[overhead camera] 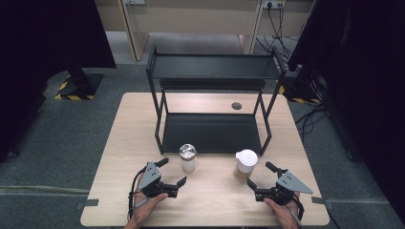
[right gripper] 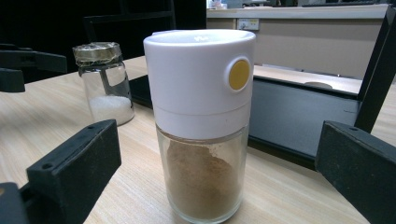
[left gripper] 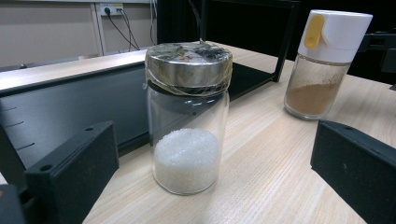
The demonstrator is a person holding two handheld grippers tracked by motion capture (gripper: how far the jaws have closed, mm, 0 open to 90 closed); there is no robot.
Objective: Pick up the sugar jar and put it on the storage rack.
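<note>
**Both tools spread, a jar ahead of each**

I'm at the pale wooden tabletop, black two-tier shelf rack standing at its far half. In front of the rack, the white-capped shaker of brown powder stands upright, my right tool just beside it, jaws wide apart, gripping nothing. My left tool is spread too, flanking the metal-lidded glass jar of white granules without touching.

Silver-lidded jar holds white grains, white-capped shaker with yellow button holds brown powder, pale wood-grain desk, black shelf.
</note>
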